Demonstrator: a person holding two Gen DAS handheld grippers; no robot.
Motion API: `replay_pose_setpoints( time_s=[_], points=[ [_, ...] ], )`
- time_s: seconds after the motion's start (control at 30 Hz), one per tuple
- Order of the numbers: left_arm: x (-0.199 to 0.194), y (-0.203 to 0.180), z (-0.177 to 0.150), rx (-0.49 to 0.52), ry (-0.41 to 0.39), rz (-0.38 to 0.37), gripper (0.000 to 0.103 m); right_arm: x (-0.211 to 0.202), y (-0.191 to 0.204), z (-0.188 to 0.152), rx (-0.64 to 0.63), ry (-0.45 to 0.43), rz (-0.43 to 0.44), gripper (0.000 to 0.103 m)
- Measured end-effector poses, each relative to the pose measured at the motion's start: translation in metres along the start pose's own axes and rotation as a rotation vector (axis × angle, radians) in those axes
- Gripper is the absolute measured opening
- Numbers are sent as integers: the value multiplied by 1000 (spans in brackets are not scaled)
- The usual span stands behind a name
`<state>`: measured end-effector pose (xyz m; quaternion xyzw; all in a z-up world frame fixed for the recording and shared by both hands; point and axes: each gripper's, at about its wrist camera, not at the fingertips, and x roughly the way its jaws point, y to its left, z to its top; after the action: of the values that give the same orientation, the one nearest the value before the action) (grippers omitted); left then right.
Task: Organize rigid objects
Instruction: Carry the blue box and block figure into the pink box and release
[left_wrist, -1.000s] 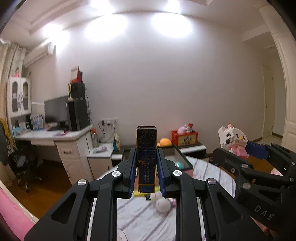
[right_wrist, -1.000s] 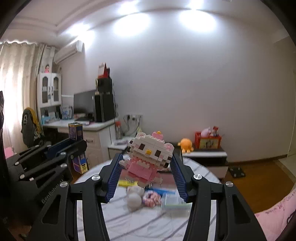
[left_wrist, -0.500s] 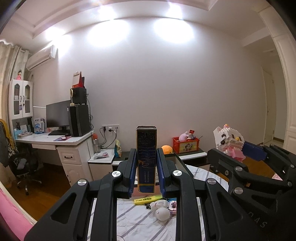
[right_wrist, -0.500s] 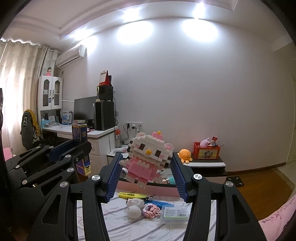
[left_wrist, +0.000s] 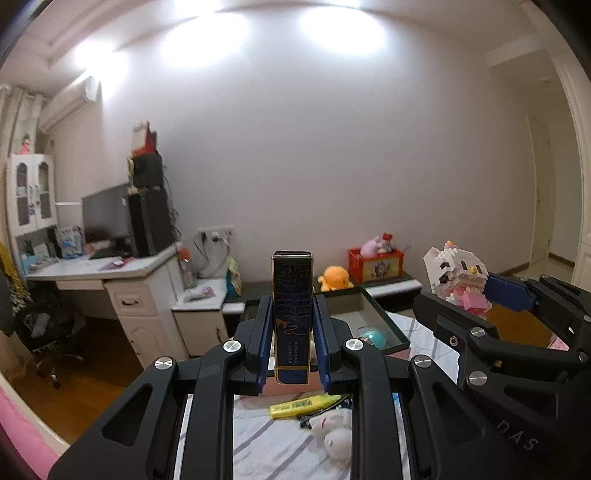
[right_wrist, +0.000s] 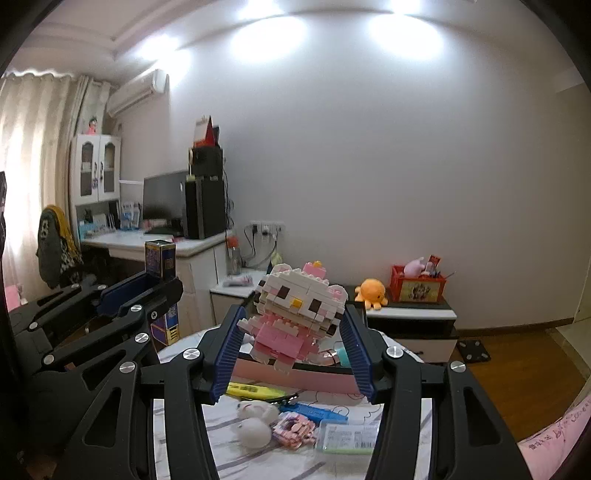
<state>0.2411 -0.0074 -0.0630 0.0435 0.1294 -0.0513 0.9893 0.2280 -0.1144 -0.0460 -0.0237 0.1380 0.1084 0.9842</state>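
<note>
My left gripper (left_wrist: 291, 347) is shut on a tall dark blue box (left_wrist: 291, 317), held upright above the table; the box also shows in the right wrist view (right_wrist: 159, 258). My right gripper (right_wrist: 291, 350) is shut on a pink and white brick cat figure (right_wrist: 295, 314), which also shows at the right of the left wrist view (left_wrist: 458, 277). Both are held in the air in front of an open pink storage box (right_wrist: 295, 376) with a dark inside (left_wrist: 354, 306), which holds a teal ball (left_wrist: 373, 336).
On the striped tablecloth (right_wrist: 258, 461) lie a yellow highlighter (right_wrist: 255, 390), a white plush toy (right_wrist: 255, 424), a blue pen (right_wrist: 314, 411), a pink trinket (right_wrist: 293, 434) and a clear case (right_wrist: 347, 437). A white desk (left_wrist: 110, 269) stands at the left.
Both grippers lifted their view up to the wall and then tipped back down a little; the pink box and table items now sit closer. Both objects stay gripped.
</note>
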Motion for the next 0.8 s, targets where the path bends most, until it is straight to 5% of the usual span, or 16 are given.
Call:
replay_pose_setpoints(
  time_s=[0.47, 0.63, 0.8],
  points=[
    [209, 12, -28, 1, 369, -59, 21, 184, -46, -31, 5, 358, -37, 55],
    [247, 11, -49, 11, 456, -50, 21, 219, -50, -49, 17, 442, -9, 55],
    [255, 13, -53, 16, 461, -27, 22, 230, -53, -57, 31, 484, 2, 55]
  ],
)
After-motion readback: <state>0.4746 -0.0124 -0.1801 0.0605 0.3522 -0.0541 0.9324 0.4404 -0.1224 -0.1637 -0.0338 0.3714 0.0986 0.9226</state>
